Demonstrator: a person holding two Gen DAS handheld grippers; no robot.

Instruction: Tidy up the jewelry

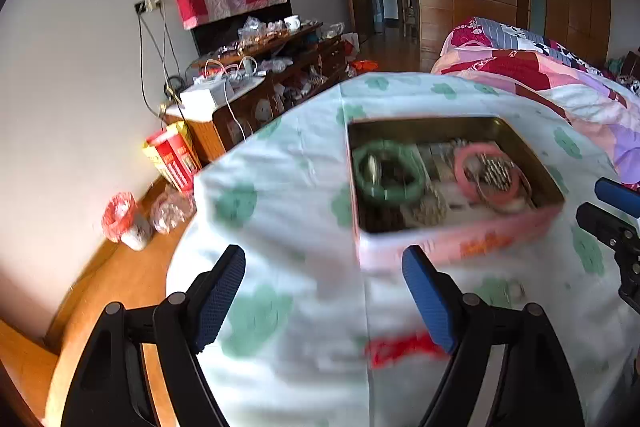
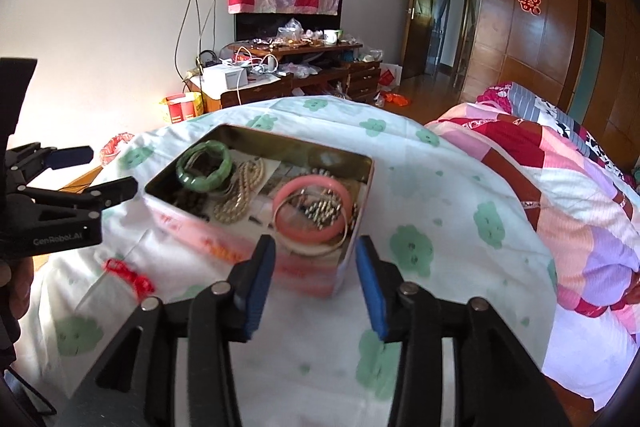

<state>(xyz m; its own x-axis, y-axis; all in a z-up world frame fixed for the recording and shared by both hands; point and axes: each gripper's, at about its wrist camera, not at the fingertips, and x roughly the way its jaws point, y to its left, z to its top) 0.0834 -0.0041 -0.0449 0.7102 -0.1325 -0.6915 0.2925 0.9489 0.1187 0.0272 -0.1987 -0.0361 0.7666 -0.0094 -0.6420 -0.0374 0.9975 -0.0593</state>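
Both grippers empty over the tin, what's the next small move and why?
Probably ease the right gripper forward and down toward the pink bangle in the open pink metal tin: its jaws are open, empty and nearest it. The left gripper hangs open beside the tin.

An open tin (image 2: 256, 227) sits on the bed (image 2: 440, 211). In the right wrist view two bangles lie inside it, one (image 2: 204, 169) at the far left, one (image 2: 314, 213) at the near right (beads (image 2: 240, 197) between them). A knotted cord (image 2: 128, 273) lies on the bed left of the tin.

Left gripper (image 1: 324, 291), jaws apart, hovers over a floral cloth (image 1: 280, 211) before an open tin (image 1: 452, 243) holding green bangle (image 1: 388, 179) and pink bangle (image 1: 490, 175).
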